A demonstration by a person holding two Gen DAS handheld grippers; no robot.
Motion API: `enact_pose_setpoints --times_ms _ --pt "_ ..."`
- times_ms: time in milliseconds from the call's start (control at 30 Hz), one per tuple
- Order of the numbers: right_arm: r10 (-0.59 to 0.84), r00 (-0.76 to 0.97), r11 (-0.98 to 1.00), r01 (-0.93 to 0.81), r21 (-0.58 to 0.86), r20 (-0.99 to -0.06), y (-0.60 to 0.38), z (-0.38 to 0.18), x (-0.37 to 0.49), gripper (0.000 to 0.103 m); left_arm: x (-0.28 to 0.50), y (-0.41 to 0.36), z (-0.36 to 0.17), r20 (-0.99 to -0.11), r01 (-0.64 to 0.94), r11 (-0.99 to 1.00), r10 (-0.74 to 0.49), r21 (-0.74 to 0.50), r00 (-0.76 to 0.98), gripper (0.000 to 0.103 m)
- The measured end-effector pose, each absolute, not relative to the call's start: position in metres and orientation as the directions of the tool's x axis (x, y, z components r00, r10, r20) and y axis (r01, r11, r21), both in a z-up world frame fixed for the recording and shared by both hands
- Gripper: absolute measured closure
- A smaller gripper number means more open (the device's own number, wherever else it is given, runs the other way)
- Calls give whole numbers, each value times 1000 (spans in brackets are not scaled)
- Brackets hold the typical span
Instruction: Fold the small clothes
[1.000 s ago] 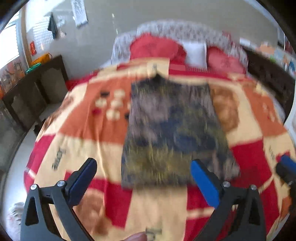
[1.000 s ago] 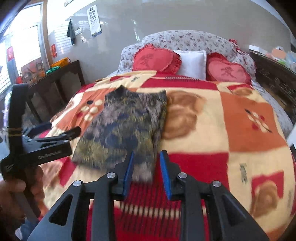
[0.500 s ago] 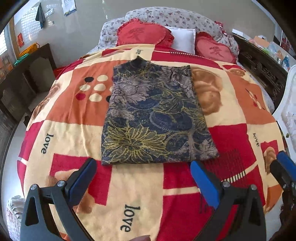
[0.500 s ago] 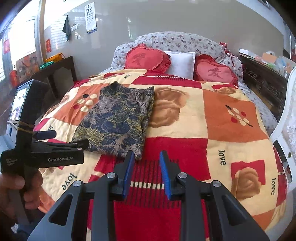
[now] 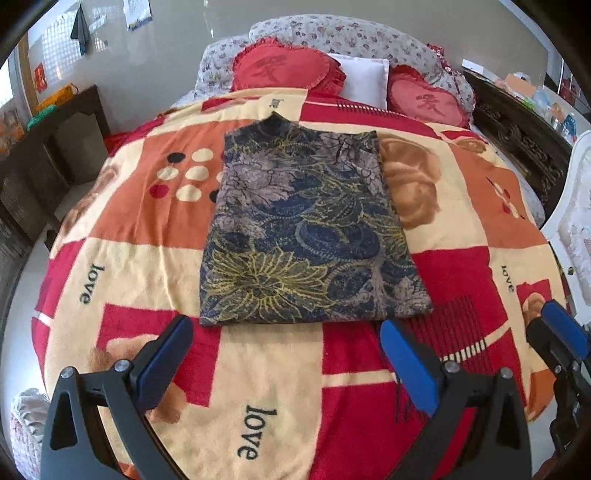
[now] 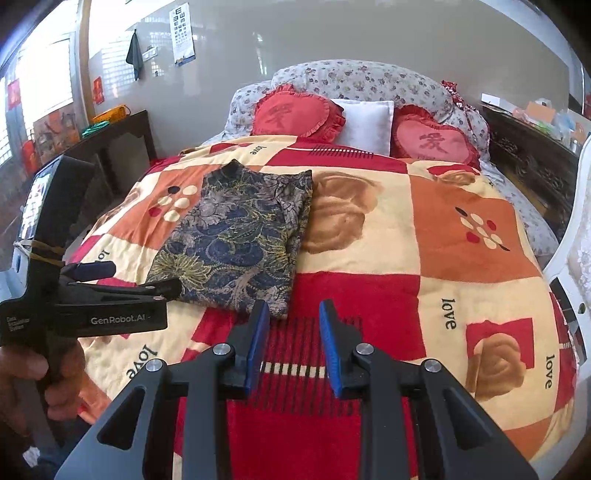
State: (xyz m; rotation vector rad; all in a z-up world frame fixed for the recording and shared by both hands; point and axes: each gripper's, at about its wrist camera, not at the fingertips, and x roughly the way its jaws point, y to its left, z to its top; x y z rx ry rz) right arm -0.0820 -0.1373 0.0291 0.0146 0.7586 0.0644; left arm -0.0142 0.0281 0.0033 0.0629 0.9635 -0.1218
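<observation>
The floral patterned garment [image 5: 306, 236] is seen lying flat on the bed's blanket [image 5: 122, 266], centre frame, long axis running away; the left gripper [image 5: 284, 354], spread wide, is nearest its near hem; the right gripper [image 6: 291, 343], narrowly parted, empty, sits by its lower-right corner.

I see a bed covered by a patchwork blanket [image 5: 147, 254] in red, orange and cream, printed with "love", dots and roses; at its head two red heart-shaped cushions [image 5: 284, 68] [image 6: 432, 142] flank a white pillow [image 6: 364, 122], all against a floral bolster [image 6: 369, 79]; a dark wooden side cabinet [image 6: 122, 144] stands left of the bed; an eye chart [image 6: 183, 33] and a dark cloth [image 6: 135, 53] hang on the wall; carved dark furniture [image 5: 517, 133] lines the right.
</observation>
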Motion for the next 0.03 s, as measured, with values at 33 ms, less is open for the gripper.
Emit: enact_pose_setpoints --times_ms 33 --pt "63 723 998 -52 37 -688 -137 29 -82 61 -15 27 4 -818 137 991 -75 5 570 0"
